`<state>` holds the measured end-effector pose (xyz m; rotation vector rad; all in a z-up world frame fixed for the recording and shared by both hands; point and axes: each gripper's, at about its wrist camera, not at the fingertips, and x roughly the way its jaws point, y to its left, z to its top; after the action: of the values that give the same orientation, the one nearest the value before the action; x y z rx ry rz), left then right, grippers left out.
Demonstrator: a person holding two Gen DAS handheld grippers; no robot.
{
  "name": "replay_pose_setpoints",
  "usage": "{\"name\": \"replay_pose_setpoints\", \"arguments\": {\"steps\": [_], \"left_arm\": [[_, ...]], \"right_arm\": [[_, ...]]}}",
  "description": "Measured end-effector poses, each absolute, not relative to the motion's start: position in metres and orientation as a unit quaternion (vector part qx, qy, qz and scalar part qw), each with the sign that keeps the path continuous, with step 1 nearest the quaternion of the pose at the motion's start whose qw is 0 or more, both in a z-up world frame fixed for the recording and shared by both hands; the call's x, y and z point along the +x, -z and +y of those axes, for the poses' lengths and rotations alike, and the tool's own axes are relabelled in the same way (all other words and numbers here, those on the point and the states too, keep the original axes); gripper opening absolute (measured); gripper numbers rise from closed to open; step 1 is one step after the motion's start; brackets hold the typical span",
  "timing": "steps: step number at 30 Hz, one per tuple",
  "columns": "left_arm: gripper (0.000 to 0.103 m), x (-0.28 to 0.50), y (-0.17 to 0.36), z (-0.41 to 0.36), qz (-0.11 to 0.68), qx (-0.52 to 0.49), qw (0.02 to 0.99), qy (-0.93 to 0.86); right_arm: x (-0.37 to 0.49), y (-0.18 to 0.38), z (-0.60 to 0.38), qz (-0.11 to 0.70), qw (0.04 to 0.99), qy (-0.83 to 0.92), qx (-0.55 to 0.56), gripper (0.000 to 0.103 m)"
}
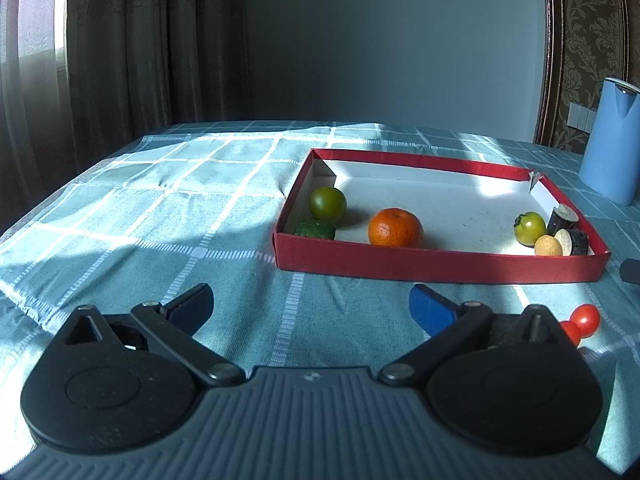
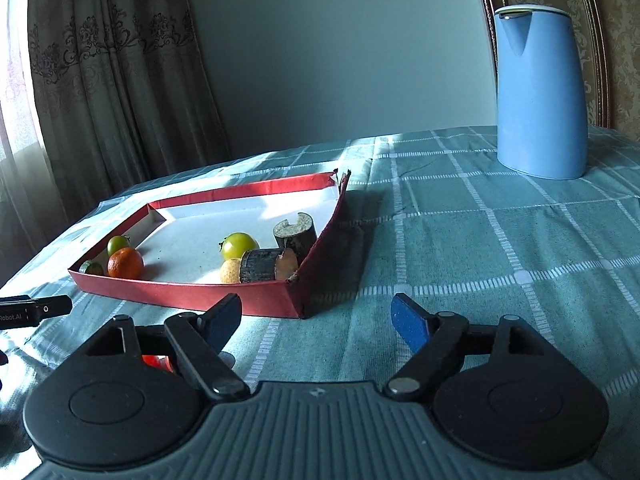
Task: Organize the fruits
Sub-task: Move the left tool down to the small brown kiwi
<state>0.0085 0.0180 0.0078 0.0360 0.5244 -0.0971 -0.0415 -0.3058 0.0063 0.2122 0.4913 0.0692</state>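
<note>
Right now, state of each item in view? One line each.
Left gripper: open, nothing between the fingers.
Right gripper: open, nothing between the fingers.
Red box: open-topped, on the cloth, far right corner torn.
Orange: in the box, by the near wall.
Green tomatoes: both in the box, at opposite ends.
Red tomatoes: outside the box, on the cloth.
Kettle: upright, lid shut.

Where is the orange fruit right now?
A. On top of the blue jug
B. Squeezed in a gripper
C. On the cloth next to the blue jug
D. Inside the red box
D. The orange fruit sits on the white floor inside the red box, near its front wall, with no gripper touching it.
</note>
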Motion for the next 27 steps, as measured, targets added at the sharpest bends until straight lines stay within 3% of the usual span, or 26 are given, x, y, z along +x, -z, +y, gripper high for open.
{"name": "replay_pose_setpoints", "arguments": {"steps": [13,17,25,27], "left_arm": [[0.103,-0.021,-0.010,-0.053,0.251,0.098,0.953,0.139],[0.089,-0.015,-0.003,-0.060,0.269,0.108,0.947,0.141],[0.084,-0.010,0.005,-0.059,0.286,0.104,0.943,0.136],[0.077,-0.010,0.006,-0.061,0.289,0.109,0.941,0.136]], "right_arm": [[-0.041,-0.006,-0.308,0.243,0.963,-0.036,0.112,0.082],[-0.041,-0.006,-0.308,0.243,0.963,-0.037,0.112,0.082],[-0.041,-0.006,-0.308,0.242,0.963,-0.038,0.113,0.082],[-0.041,-0.006,-0.308,0.242,0.963,-0.038,0.113,0.082]]}}
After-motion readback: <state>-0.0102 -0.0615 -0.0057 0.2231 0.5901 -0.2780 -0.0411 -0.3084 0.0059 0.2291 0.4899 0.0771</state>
